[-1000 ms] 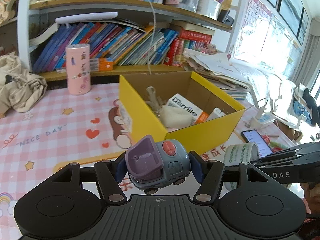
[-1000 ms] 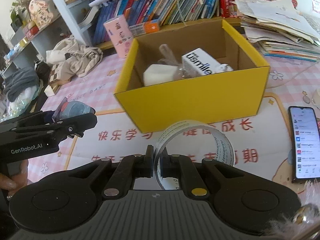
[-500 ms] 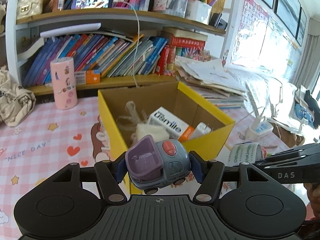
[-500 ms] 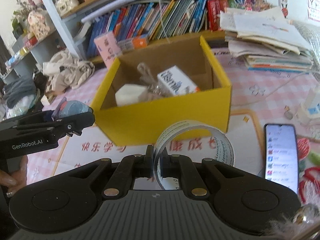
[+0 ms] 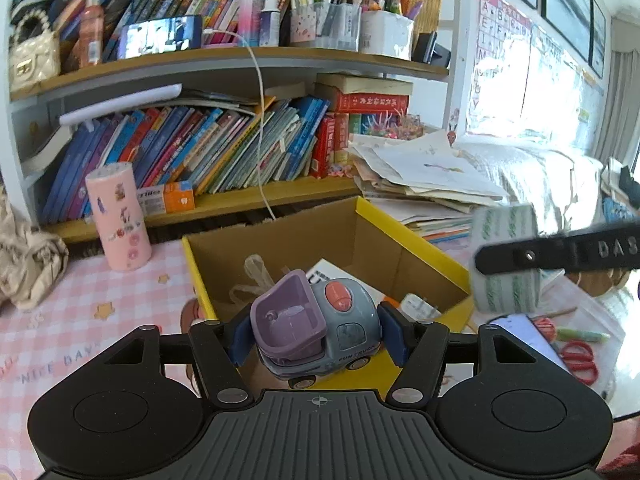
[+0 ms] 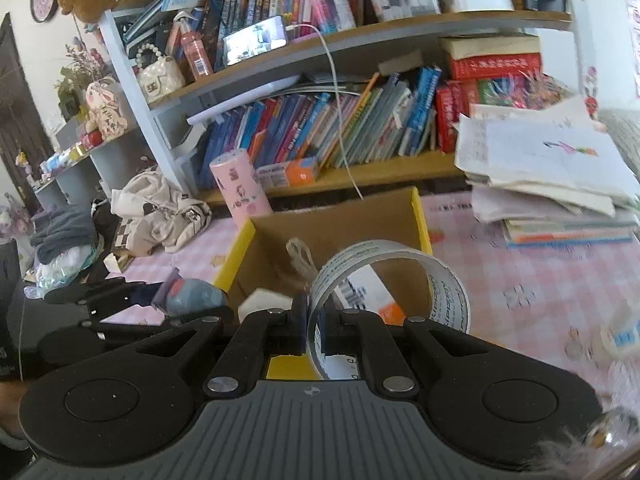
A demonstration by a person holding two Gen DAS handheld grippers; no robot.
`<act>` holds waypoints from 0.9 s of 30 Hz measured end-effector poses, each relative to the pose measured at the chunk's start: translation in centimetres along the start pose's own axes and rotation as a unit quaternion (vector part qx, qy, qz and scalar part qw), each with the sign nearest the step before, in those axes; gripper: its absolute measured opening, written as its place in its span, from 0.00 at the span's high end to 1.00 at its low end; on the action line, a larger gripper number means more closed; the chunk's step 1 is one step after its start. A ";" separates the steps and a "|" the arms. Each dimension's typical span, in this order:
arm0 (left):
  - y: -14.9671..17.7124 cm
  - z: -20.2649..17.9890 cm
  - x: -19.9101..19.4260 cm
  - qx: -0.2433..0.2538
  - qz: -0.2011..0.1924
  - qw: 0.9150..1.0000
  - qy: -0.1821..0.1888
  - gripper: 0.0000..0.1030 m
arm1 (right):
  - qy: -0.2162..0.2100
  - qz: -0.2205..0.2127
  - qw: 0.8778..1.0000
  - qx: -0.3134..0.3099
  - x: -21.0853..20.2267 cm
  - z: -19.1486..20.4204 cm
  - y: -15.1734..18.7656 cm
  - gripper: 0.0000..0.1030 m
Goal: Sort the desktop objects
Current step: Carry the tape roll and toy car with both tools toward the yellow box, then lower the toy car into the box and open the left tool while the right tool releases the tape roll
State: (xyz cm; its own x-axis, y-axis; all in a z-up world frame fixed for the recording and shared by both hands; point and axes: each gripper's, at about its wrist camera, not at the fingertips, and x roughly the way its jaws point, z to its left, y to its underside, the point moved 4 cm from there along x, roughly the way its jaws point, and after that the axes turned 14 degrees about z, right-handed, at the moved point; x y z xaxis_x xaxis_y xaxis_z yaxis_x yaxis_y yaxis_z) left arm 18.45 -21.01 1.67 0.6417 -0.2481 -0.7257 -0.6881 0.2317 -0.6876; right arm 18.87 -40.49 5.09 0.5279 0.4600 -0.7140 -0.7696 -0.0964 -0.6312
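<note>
Presently held above the near edge of the yellow box [image 5: 416, 236], apparently for dropping in: toy truck [image 5: 316, 324] clamped sideways in left gripper [image 5: 316, 338]; tape roll [image 6: 390, 280] pinched by its wall in right gripper [image 6: 314, 322].

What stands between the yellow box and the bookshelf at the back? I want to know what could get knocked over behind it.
A pink cylindrical container stands there, off the yellow box's back left corner, with a white cable hanging beside it; the right wrist view shows it best.

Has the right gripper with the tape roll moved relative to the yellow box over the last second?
Yes. The right gripper, shut on the tape roll, has advanced from short of the yellow box to over its front edge.
</note>
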 end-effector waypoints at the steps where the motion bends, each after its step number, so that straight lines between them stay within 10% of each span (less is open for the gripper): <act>1: -0.4 0.0 0.2 0.006 -0.002 1.000 -0.004 0.39 | -0.002 0.003 1.000 -0.005 0.4 0.0 -0.6 0.94; 27: -5.0 4.0 10.6 0.018 0.060 0.996 -0.069 0.39 | 0.026 0.192 0.959 -0.205 16.5 0.0 -4.3 0.93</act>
State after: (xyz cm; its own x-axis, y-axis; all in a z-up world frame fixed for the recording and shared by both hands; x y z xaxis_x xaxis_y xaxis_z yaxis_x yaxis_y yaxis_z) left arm 30.02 -21.05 -2.68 0.5978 -0.0865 -0.7969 -0.7516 0.2851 -0.5948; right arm 30.86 -32.47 -3.92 0.2588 0.2782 -0.9250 -0.7101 -0.5944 -0.3774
